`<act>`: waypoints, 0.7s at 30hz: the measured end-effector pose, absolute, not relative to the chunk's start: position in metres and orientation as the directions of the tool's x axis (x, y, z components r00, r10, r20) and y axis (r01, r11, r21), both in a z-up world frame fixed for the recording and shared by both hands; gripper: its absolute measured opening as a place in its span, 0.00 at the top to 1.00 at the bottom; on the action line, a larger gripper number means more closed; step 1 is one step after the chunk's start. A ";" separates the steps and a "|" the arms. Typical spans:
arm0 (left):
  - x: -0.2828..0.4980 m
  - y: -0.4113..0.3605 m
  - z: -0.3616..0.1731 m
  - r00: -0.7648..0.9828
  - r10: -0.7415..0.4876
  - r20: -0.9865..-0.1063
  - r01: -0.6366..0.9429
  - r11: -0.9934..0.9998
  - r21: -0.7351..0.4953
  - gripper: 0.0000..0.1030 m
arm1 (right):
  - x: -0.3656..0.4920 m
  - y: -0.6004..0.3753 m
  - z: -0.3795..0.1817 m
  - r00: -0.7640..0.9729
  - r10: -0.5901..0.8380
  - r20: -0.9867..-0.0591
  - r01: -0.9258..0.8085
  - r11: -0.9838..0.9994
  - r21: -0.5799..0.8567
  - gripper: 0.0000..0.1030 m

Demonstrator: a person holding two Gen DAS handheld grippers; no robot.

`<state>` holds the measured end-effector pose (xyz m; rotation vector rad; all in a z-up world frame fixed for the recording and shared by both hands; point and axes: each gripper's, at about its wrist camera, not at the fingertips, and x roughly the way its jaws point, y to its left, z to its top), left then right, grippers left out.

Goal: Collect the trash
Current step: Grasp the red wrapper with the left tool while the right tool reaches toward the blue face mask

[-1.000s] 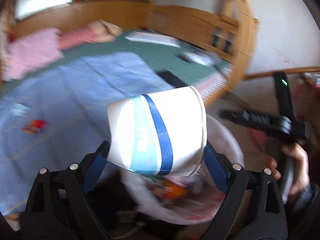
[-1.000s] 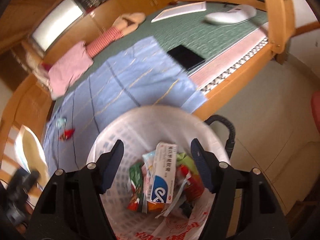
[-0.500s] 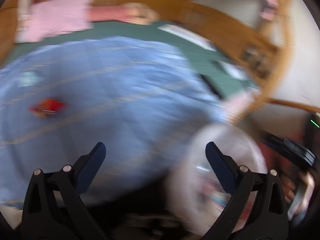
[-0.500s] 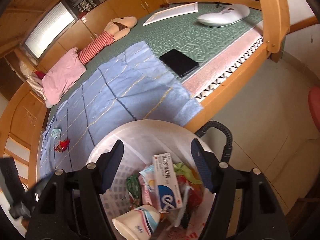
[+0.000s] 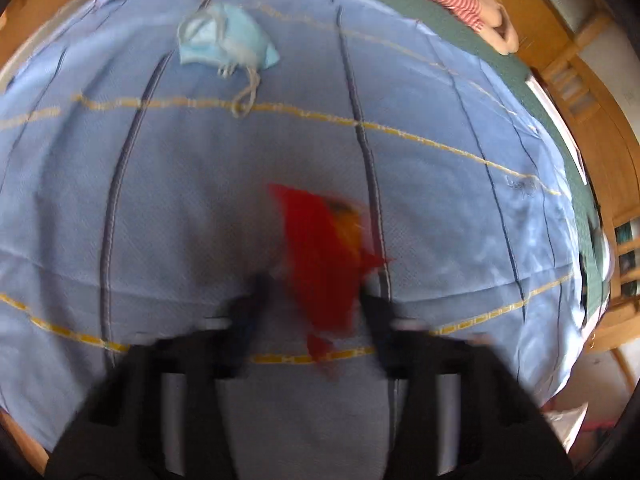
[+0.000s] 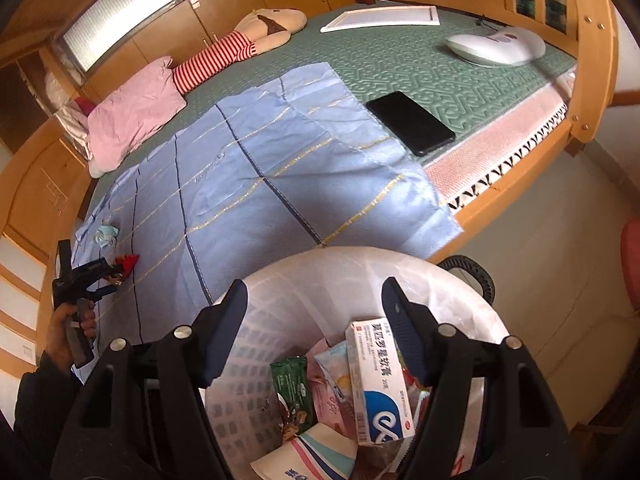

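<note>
The step in hand is picking litter off the bed (image 6: 400,60): on the blue sheet (image 5: 200,200) the left hand-held gripper (image 5: 316,300) has just been closing and pinches the red wrapper (image 5: 320,256); the right hand-held gripper (image 6: 316,332) hangs spread and empty over the lined bin (image 6: 320,276). Next, I judge, the wrapper must be carried across to the bin; the blue face mask (image 5: 224,40) lies apart, uncollected, and nothing blocks the way.
</note>
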<state>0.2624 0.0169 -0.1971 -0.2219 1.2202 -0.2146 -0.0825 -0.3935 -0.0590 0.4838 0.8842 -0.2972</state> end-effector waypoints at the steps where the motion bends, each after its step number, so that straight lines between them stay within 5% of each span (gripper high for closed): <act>1: 0.261 0.019 -0.194 0.313 -0.329 -0.891 0.076 0.944 -0.322 0.79 | -0.076 -0.389 -0.058 0.605 -0.048 -0.794 0.430 0.860 0.276 0.34; 4: 0.244 0.040 -0.173 0.371 -0.342 -0.863 0.113 0.939 -0.324 0.80 | -0.045 -0.368 -0.052 0.614 -0.027 -0.789 0.365 0.896 0.254 0.34; 15: 0.163 0.149 -0.102 0.607 -0.007 -0.795 -0.173 0.975 -0.140 0.79 | 0.172 -0.161 -0.060 0.591 0.301 -0.748 -0.156 0.953 0.260 0.34; 21: 0.164 0.164 -0.103 0.601 0.031 -0.798 -0.215 0.969 -0.125 0.79 | 0.278 -0.042 -0.105 0.642 0.234 -0.730 -0.258 0.963 0.082 0.34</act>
